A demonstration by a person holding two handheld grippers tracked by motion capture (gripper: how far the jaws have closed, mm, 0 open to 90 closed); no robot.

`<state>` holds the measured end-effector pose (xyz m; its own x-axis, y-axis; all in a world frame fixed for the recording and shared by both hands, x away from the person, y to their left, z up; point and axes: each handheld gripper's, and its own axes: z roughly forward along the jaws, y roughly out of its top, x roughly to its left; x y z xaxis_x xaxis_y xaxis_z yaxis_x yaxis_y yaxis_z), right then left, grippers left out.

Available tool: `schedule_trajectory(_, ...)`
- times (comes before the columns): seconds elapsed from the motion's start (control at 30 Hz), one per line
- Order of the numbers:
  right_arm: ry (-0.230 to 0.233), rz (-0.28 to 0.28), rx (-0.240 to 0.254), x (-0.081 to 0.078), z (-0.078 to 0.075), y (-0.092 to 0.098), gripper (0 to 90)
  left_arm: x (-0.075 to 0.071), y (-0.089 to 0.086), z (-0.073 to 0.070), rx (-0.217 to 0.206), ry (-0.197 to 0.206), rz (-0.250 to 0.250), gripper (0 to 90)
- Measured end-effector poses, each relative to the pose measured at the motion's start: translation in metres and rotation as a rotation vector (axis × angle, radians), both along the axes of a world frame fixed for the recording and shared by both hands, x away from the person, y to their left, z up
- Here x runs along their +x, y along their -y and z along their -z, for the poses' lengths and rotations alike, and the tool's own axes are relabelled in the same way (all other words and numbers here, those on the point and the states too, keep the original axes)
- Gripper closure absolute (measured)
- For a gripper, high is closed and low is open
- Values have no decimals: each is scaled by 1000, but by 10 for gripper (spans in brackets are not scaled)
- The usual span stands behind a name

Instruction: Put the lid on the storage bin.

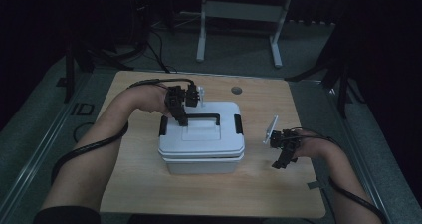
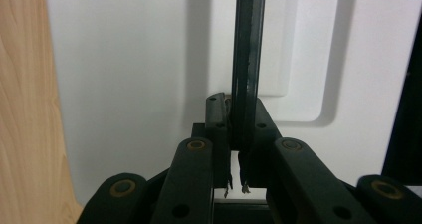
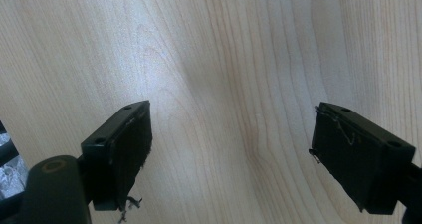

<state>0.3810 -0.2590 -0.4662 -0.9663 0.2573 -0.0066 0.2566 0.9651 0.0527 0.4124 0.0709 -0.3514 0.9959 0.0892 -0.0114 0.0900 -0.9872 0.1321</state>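
A white lidded box (image 1: 201, 147) stands in the middle of the wooden table (image 1: 149, 184), with a black carry handle (image 1: 204, 116) across its lid and black latches (image 1: 238, 124) at both ends. My left gripper (image 1: 180, 118) reaches down onto the handle's left end. In the left gripper view the jaws (image 2: 238, 109) are shut on the thin black handle bar (image 2: 247, 45) over the white lid (image 2: 139, 74). My right gripper (image 1: 279, 163) hovers to the right of the box, open over bare wood (image 3: 224, 59), with nothing between its pads (image 3: 234, 149).
A round cable hole (image 1: 236, 90) sits in the table behind the box. Beyond the far edge stands a white desk frame (image 1: 201, 30) on a grey floor. Black cables trail from both grippers along the forearms.
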Motion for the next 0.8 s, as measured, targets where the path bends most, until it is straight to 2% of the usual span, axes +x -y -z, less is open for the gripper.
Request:
schedule_trajectory(0.1, -1, -6, 3, 0, 1, -1, 159, 1, 4, 5, -6, -14, 12, 836)
schedule_trajectory(0.23, -3, -4, -2, 1, 2, -1, 159, 2, 7, 8, 8, -15, 9, 836)
schedule_trajectory(0.53, -5, -4, -3, 1, 3, -2, 159, 0, 6, 10, 14, -22, 5, 836)
schedule_trajectory(0.8, -8, -10, -10, 1, 5, -5, 159, 1, 6, 18, 20, -41, -4, 836)
